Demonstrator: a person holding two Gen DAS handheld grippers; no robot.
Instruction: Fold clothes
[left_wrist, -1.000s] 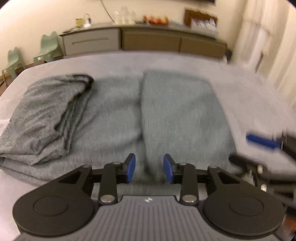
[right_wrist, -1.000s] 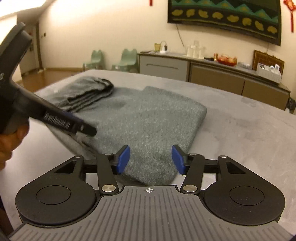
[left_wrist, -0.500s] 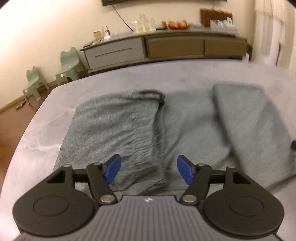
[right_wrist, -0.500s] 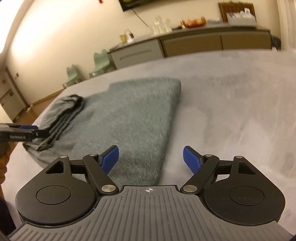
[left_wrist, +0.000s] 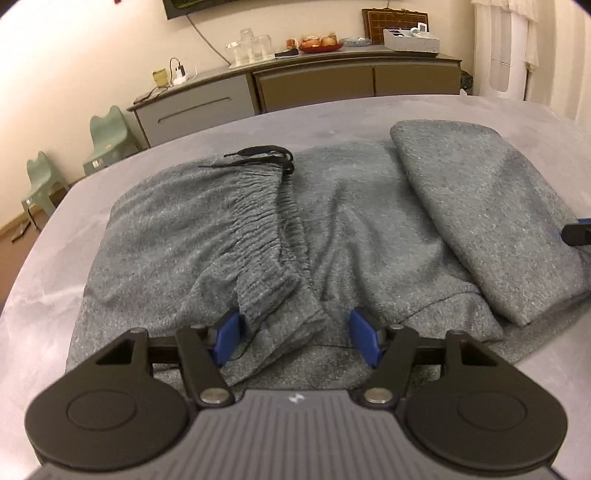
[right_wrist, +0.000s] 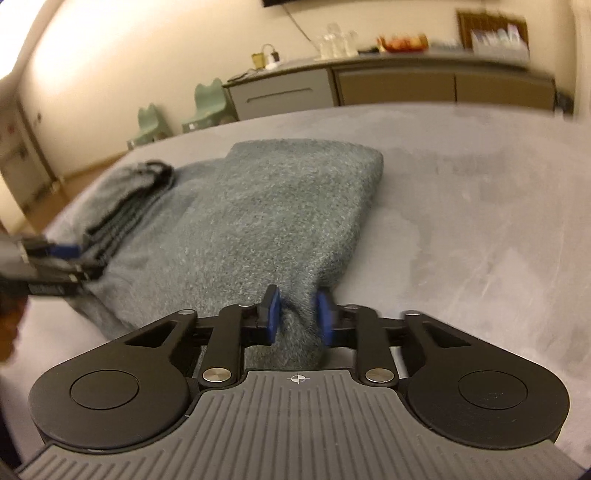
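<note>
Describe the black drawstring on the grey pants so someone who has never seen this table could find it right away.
Start at the grey table and the grey pants spread across it. Follow the ribbed elastic waistband to its far end: the drawstring loops there, the only black cord on the grey fabric.

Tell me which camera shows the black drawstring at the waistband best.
Left wrist view: the drawstring lies sharp and uncovered at the far end of the ribbed waistband. The right wrist view shows only a blurred dark bunch at that spot, far left.
</note>
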